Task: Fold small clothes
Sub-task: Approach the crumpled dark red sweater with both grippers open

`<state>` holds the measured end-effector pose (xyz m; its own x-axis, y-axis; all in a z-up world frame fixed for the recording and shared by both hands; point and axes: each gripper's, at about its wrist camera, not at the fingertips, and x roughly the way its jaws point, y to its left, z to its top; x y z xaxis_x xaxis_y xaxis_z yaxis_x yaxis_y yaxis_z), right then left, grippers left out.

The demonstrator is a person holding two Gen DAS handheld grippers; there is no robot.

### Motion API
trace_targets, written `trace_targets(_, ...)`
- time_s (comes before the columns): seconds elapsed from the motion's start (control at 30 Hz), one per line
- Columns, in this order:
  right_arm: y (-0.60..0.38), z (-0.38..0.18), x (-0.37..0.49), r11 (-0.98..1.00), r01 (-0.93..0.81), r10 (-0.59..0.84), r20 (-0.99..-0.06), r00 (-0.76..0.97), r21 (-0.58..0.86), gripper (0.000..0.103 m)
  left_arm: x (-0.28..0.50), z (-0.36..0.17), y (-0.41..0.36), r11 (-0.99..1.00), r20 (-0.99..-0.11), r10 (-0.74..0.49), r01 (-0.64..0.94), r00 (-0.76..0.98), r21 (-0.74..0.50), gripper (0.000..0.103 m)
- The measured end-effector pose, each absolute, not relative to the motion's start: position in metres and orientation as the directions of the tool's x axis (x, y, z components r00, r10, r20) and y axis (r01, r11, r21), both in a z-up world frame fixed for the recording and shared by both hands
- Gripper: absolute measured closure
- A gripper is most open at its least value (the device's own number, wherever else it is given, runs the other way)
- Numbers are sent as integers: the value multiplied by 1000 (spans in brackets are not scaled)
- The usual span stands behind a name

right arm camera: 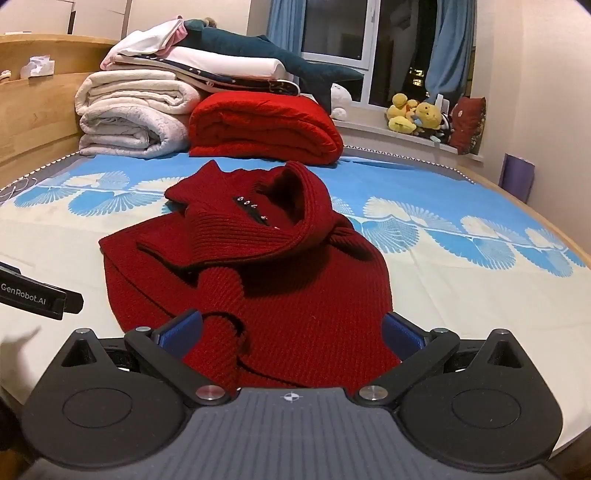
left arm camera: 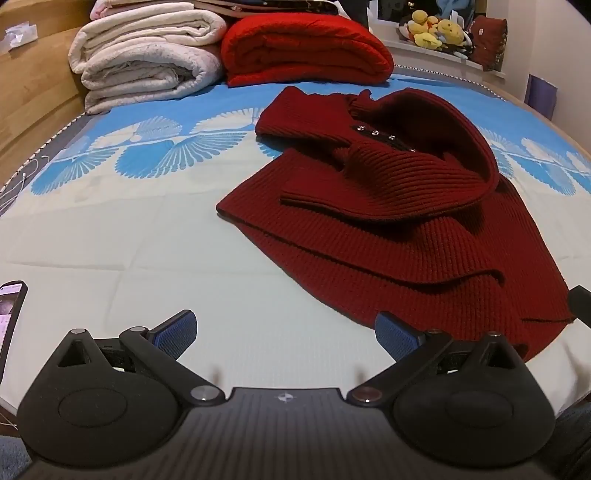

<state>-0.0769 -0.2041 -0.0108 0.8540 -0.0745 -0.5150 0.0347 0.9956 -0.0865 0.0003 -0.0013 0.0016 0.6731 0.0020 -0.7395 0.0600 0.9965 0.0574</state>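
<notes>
Sweater (right arm camera: 258, 273) rumpled on bed sheet (right arm camera: 461, 295); folded blankets (right arm camera: 192, 110) behind | window (right arm camera: 340, 33)

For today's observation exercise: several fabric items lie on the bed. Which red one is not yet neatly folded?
The dark red ribbed sweater, lying crumpled nearest the grippers with a studded collar. The bright red blanket behind it is folded, beside the white blankets.

dark red sweater (left arm camera: 399, 229) (crumpled), bed (left arm camera: 147, 229), jaws wide
</notes>
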Motion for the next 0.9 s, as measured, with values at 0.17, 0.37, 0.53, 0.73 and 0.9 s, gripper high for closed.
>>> trace_targets(0.17,-207,-13,-79,996,34,-74,-512,856,-87,1,-2,1,0,996,-735,-3,69,678,60,0)
trace_targets(0.37,-209,-11,-80,996,32,-71,-511,856,-84,1,1,0,-1,996,-741,-3,69,672,58,0)
trace_targets(0.53,-205,-16,-81,996,33,-71,-509,858,-84,1,0,1,0,996,-741,-3,71,671,60,0)
trace_targets(0.73,-203,-14,-79,996,34,-72,-510,857,-84,1,0,0,-1,996,-738,-7,72,675,57,0)
trace_targets(0.9,-203,-14,-81,996,33,-71,-509,858,-84,1,-1,0,-2,996,-731,-9,74,683,57,0)
